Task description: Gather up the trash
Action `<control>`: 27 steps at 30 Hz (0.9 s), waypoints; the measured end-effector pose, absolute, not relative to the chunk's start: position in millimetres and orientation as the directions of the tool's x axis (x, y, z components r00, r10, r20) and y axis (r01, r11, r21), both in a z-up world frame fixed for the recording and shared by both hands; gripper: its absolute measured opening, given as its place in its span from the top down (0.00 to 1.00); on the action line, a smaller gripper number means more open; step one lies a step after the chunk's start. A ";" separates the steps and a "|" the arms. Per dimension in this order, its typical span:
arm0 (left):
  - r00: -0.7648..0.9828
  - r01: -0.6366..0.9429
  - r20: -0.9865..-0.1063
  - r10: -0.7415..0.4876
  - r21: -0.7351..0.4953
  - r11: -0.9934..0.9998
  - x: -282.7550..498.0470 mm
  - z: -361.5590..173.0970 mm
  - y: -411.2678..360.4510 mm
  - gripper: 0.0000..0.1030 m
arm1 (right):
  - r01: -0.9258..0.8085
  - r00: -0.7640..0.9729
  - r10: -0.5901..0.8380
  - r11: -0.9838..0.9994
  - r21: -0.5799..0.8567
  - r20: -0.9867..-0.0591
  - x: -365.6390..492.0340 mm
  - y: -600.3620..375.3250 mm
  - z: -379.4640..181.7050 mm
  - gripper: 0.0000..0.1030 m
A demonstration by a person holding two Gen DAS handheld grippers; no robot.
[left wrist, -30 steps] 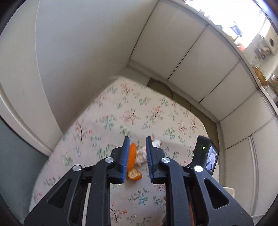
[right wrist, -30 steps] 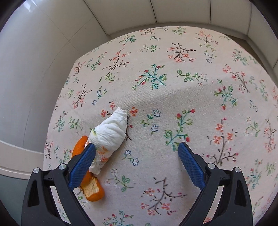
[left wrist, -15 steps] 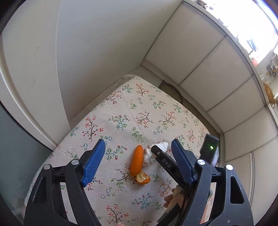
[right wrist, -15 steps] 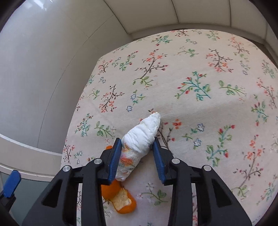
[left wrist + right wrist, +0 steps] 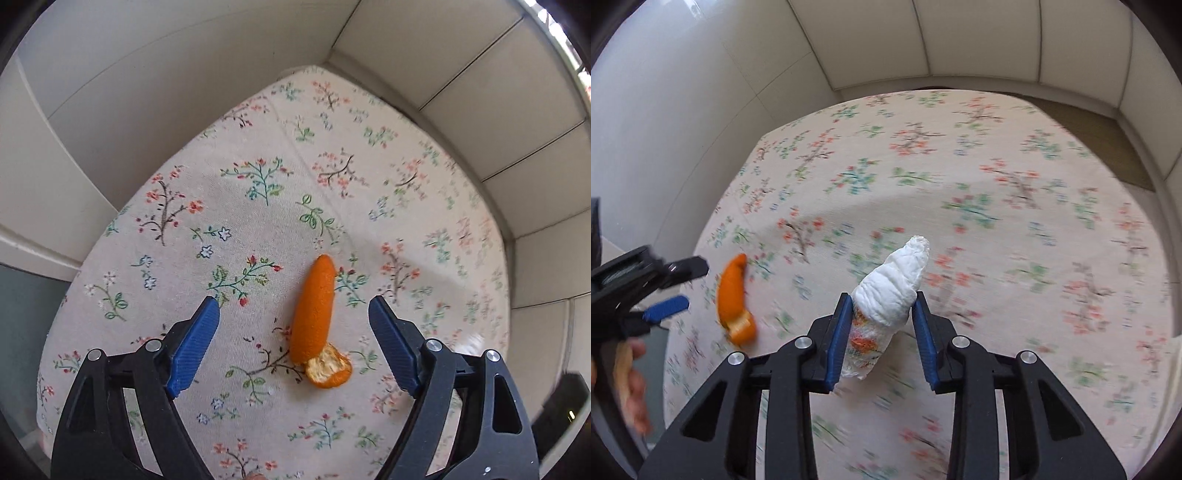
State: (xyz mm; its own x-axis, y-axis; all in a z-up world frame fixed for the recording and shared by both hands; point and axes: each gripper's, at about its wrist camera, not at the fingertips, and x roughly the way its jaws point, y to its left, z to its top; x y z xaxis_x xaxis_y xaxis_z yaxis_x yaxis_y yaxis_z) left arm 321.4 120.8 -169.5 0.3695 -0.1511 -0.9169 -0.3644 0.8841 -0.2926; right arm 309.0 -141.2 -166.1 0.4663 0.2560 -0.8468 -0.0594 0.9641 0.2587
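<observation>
Tissue wad (image 5: 890, 295) lifted off table (image 5: 258, 206) in closing right tongs (image 5: 881, 314), left tongs (image 5: 293, 332) opening wide around orange peel (image 5: 314, 317)

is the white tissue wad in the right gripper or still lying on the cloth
In the gripper. The right gripper, its jaws closing, has both blue pads against the crumpled tissue. Whether it clears the floral tablecloth is not certain.

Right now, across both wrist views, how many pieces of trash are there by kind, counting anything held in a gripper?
Long curled orange peel lying on the floral tablecloth: 1
Crumpled white paper napkin with orange stains, clamped in the right gripper: 1
Total: 2
</observation>
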 end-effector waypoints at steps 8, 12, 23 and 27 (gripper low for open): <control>0.344 -0.355 -0.936 -0.079 -0.207 0.912 332.2 -192.0 104.7 0.23 | -0.026 0.429 0.095 0.995 0.093 -0.898 277.0 -201.1 -168.7 0.67; 0.338 -0.305 -0.941 -0.008 -0.117 0.945 333.8 -195.1 93.2 0.38 | 0.022 0.418 0.083 0.995 0.101 -0.904 279.2 -216.7 -174.3 0.52; 0.377 -0.223 -0.926 -0.016 -0.107 0.969 326.8 -182.3 77.0 0.83 | 0.148 0.375 0.207 0.949 0.279 -0.903 295.5 -221.8 -195.1 0.28; 0.411 -0.199 -0.911 -0.040 -0.133 0.971 324.6 -169.2 68.3 0.84 | 0.161 0.395 0.208 0.943 0.290 -0.895 295.5 -226.7 -193.5 0.61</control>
